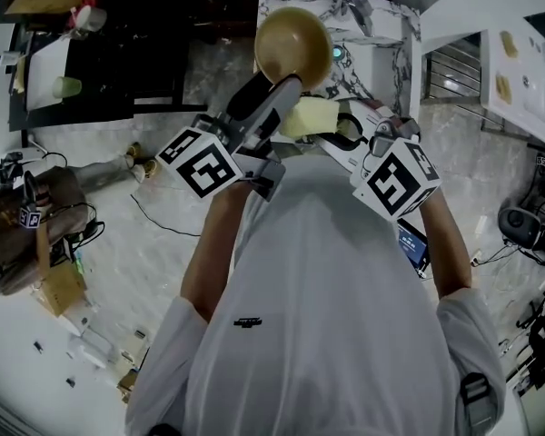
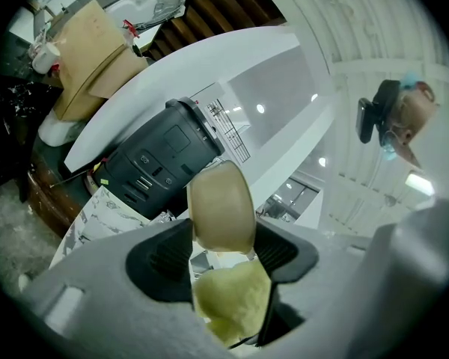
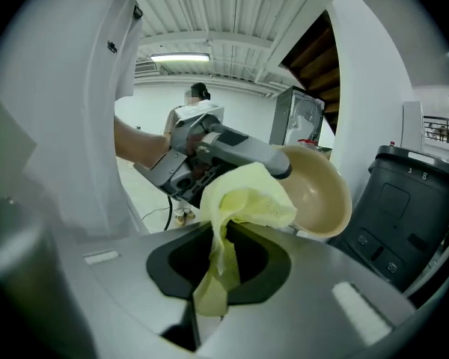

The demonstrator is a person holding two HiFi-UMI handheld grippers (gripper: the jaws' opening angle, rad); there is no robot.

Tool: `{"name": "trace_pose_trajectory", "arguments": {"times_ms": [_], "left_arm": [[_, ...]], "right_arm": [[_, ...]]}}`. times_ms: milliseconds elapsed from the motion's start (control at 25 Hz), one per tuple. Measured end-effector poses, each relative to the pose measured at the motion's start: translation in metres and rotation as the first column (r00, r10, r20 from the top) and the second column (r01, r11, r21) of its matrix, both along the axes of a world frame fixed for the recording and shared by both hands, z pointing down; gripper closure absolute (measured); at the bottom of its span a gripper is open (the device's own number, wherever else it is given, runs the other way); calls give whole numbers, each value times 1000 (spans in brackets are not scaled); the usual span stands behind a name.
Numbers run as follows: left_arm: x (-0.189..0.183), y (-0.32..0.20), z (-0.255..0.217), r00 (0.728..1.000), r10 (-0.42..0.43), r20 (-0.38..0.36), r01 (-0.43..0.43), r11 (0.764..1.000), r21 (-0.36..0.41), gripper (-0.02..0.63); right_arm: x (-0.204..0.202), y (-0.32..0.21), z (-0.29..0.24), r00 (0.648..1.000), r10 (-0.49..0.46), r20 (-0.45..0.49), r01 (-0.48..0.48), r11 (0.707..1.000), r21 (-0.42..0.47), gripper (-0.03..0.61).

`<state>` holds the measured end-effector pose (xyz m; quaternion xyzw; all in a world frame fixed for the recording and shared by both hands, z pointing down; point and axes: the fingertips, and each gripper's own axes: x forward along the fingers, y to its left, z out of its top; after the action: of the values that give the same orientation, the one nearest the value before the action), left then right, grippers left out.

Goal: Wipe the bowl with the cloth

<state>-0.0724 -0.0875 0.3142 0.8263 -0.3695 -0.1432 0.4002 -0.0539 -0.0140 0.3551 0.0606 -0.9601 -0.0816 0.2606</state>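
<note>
My left gripper [image 2: 223, 247] is clamped shut on the rim of the tan bowl [image 2: 221, 206], which sits at upper centre of the head view. My right gripper [image 3: 221, 264] is closed on the yellow cloth [image 3: 243, 200]. The cloth's bunched end is just beside the bowl's rim; I cannot tell whether they touch.

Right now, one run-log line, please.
left gripper: shut on tan round bowl | right gripper: shut on pale yellow cloth | cloth: beside bowl
</note>
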Motion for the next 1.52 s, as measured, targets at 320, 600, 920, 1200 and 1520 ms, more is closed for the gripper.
{"name": "trace_pose_trajectory", "arguments": {"times_ms": [320, 600, 920, 1200, 1520], "left_arm": [[16, 9, 2, 998, 62, 16, -61, 998, -9, 356], [29, 11, 2, 994, 105, 20, -105, 994, -6, 356], [39, 16, 2, 986, 162, 26, -162, 987, -1, 356], [46, 28, 3, 974, 225, 15, -225, 974, -5, 356], [56, 32, 8, 963, 265, 48, -265, 964, -6, 356]], "right_arm": [[18, -27, 10, 991, 130, -23, -130, 991, -15, 537], [45, -54, 10, 964, 264, 18, -263, 964, -38, 537], [72, -75, 12, 935, 354, 9, -354, 935, -21, 537], [95, -94, 8, 909, 417, 17, -417, 909, -7, 537], [104, -120, -6, 897, 440, 43, -442, 897, 20, 538]]}}
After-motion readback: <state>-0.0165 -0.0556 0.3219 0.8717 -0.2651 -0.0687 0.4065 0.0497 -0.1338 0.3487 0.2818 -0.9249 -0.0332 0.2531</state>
